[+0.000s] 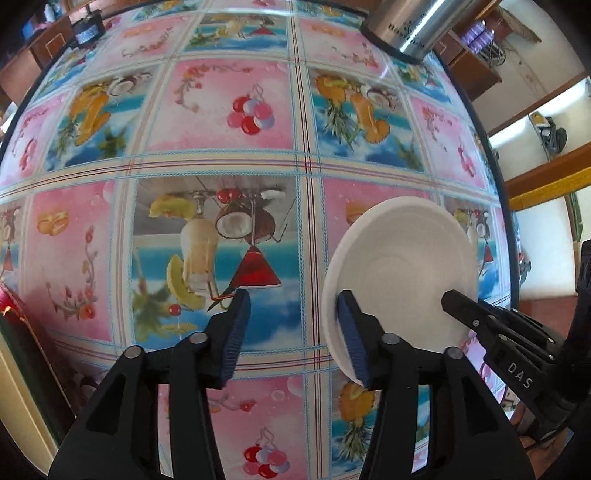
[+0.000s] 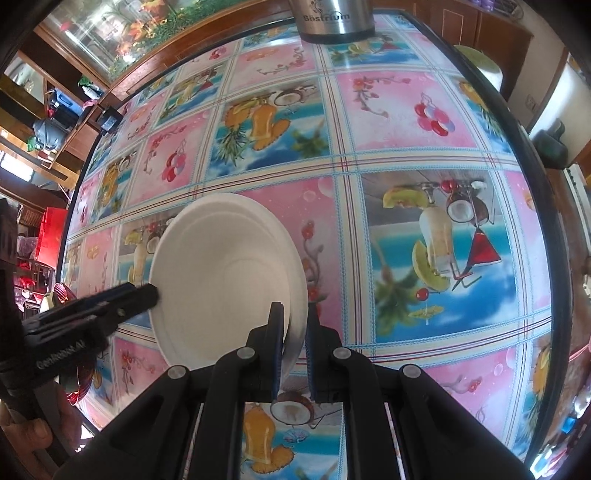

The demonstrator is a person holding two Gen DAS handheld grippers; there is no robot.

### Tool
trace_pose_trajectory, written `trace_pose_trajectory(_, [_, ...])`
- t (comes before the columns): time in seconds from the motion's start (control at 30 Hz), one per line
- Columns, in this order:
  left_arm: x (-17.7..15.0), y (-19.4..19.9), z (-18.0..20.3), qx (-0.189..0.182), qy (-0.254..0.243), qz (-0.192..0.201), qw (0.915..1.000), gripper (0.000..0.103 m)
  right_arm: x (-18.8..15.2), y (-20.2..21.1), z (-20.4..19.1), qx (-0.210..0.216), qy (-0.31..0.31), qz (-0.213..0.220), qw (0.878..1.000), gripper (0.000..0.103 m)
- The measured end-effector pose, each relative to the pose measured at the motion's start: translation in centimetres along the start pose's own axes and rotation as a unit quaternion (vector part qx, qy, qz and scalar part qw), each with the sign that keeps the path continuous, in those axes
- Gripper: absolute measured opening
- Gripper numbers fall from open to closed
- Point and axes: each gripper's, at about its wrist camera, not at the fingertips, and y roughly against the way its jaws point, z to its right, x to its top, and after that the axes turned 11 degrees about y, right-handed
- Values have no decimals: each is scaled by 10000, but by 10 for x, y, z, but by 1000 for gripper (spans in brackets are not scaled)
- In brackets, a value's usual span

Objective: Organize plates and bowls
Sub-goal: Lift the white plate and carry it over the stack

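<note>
Right hand-held gripper (image 2: 295, 332) clamps plate (image 2: 221, 273) rim.
Left hand-held gripper (image 1: 291, 325) released, 1 finger touching plate; flask (image 2: 332, 16) at far surface (image 2: 406, 122) edge.

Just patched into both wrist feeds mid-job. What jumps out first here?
The loud pink-and-blue fruit-print tablecloth fills both views. On it lies a stack of white foam plates, with the right gripper closed on its near rim. The left gripper is open, one finger over the stack's edge. A shiny steel flask stands at the table's far edge.
</note>
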Motion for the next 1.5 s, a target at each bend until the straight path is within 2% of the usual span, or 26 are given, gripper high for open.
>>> trace_pose_trajectory(0.27, [-5, -11, 16, -52, -259, -116, 9996, 50, 0, -4, 6, 24, -35, -51, 10000, 10])
trace_pose_trajectory(0.3, [-6, -10, 16, -54, -236, -66, 9997, 47, 0, -4, 6, 33, -41, -49, 10000, 10])
trace_pose_trajectory(0.33, [-5, -10, 15, -50, -221, -39, 9997, 31, -1, -4, 6, 41, -39, -50, 10000, 10])
trace_pose_trajectory(0.37, [-5, -10, 15, -103, -212, -59, 9997, 22, 0, -4, 6, 49, -39, -49, 10000, 10])
trace_pose_trajectory(0.47, [-6, -9, 15, -140, -240, -72, 9996, 16, -1, -3, 5, 103, -40, -22, 9999, 10])
trace_pose_trajectory(0.9, [-18, 26, -16, -171, -4, 192, 9997, 16, 1, 5, -29, 178, 302, 35, 9994, 10])
trace_pose_trajectory(1.5, [-49, 110, -109, 77, 722, 1096, 9913, 16, 12, 20, -145, 382, 1464, 201, 9883, 12])
